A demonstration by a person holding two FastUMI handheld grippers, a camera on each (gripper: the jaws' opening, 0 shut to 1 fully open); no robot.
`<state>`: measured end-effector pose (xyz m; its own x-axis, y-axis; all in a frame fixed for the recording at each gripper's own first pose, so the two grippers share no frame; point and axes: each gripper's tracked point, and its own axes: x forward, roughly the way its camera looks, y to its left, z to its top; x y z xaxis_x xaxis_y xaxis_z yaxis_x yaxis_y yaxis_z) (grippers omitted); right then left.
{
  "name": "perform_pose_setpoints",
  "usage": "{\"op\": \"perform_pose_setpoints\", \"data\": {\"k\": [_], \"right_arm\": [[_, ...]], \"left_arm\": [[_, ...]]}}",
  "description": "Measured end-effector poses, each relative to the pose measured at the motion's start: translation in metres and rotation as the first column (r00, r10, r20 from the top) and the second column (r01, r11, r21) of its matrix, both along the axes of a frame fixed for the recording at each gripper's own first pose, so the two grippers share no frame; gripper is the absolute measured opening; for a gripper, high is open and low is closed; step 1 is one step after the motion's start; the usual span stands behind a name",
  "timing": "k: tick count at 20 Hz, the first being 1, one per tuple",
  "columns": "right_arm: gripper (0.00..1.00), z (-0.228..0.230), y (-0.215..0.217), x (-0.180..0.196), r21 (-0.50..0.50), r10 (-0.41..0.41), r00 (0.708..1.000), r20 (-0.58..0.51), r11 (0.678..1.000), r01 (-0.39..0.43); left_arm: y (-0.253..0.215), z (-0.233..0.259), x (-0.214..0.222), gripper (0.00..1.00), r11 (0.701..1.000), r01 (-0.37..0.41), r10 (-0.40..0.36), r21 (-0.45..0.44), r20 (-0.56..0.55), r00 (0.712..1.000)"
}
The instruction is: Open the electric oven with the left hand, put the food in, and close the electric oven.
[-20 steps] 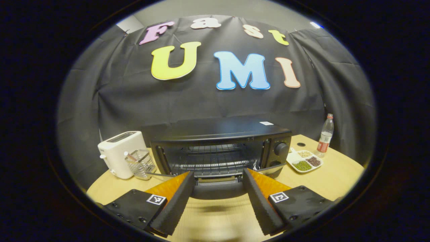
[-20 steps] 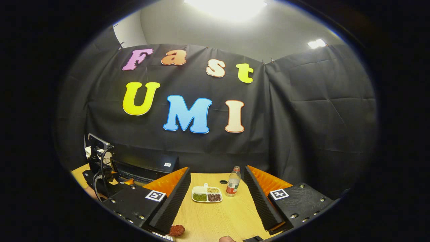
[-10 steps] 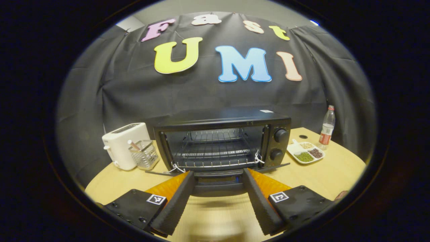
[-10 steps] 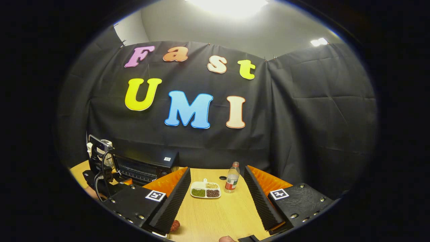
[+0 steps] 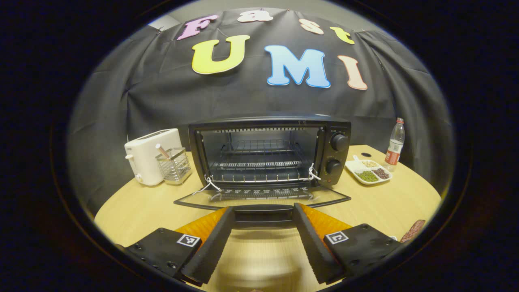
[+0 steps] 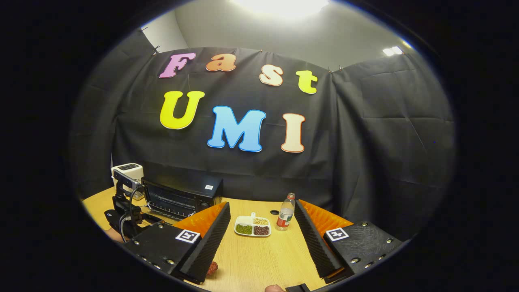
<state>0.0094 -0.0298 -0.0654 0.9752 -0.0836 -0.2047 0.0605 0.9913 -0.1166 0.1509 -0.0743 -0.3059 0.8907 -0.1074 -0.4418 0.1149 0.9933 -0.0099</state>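
**Oven door down, claws wide, food on the worktop**

Seen along the left claw (image 5: pixel 262 239): black oven (image 5: pixel 269 152) straight ahead on the pale wood worktop (image 5: pixel 138 209), glass door (image 5: pixel 262 197) dropped flat toward the camera, wire rack (image 5: pixel 259 165) bare inside. Two knobs stacked on the right panel. Door handle (image 5: pixel 263 211) lying between the two fingers (image 5: pixel 211 247), near their tips; contact too hard to judge, no squeeze visible. Left claw spread wide, gripping nothing.

Left of the oven: white toaster (image 5: pixel 151 156), with a wire holder (image 5: pixel 173 165) just beside it. Right of the oven: white divided dish (image 5: pixel 368 172) with green, brown and pale fillings, then a bottle (image 5: pixel 394 146) standing upright near the cloth wall. Down at the right rim, a reddish-brown piece of food (image 5: pixel 412 230) lying on the worktop, well apart from the oven.

Seen along the right claw (image 6: pixel 262 243): fingers spread wide, nothing between them, hanging over bare worktop (image 6: pixel 259 259). Food (image 6: pixel 212 267) just beside the tip of the left-hand finger, resting on the wood, not gripped. Dish (image 6: pixel 253 226) and bottle (image 6: pixel 286 211) ahead, framed between the fingers but farther off. Oven (image 6: pixel 182 198) off to the left, and the left claw's body (image 6: pixel 125 211) with its cable in front of it. Toaster (image 6: pixel 126 168) behind that.
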Motion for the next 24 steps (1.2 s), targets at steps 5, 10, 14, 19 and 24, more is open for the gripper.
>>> {"op": "perform_pose_setpoints", "data": {"k": [5, 10, 14, 19, 24], "right_arm": [[0.96, -0.005, 0.004, -0.005, -0.014, 0.035, 0.999, -0.022, 0.999, -0.035], [0.96, -0.014, 0.009, -0.012, -0.019, 0.084, 0.996, -0.042, 0.996, -0.084], [0.97, -0.022, 0.015, -0.015, 0.03, 0.131, 0.99, -0.044, 0.991, -0.13], [0.97, -0.039, 0.027, -0.015, 0.131, 0.203, 0.977, -0.07, 0.973, -0.192], [0.97, -0.064, 0.042, -0.015, 0.207, 0.283, 0.953, -0.104, 0.944, -0.258]], "left_arm": [[0.002, -0.028, -0.014, 1.0, 1.0, -0.018, 0.018, -0.012, -0.047, 0.999], [0.004, -0.033, -0.026, 0.97, 0.999, -0.037, 0.037, 0.002, -0.039, 0.999], [0.004, 0.01, -0.047, 1.0, 0.999, -0.045, 0.044, 0.017, 0.029, 0.999], [0.01, 0.103, -0.082, 0.97, 0.998, -0.063, 0.058, 0.022, 0.179, 0.982], [0.024, 0.186, -0.118, 1.0, 0.994, -0.107, 0.104, -0.003, 0.285, 0.953]]}}
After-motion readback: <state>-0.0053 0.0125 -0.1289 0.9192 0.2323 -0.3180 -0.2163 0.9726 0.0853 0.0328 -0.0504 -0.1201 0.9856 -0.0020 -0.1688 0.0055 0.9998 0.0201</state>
